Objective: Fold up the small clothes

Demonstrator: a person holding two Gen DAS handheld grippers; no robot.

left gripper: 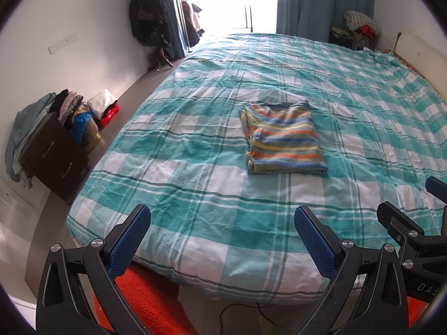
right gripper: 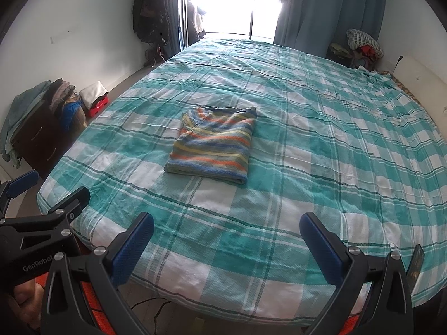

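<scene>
Folded striped sweater (left gripper: 283,136) lay on plaid bed cover (left gripper: 195,167) well ahead of fingers, left gripper (left gripper: 222,240) & right gripper (right gripper: 226,247) both spread wide, holding nothing.

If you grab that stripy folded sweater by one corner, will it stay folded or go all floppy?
Probably floppy: the striped sweater looks like soft knit folded in layers, so lifting one corner would likely let the layers fall open. It looks light, and on the checked bed cover a push might bunch it up rather than slide it neatly. Both grippers' jaws stand open, away from it.
</scene>
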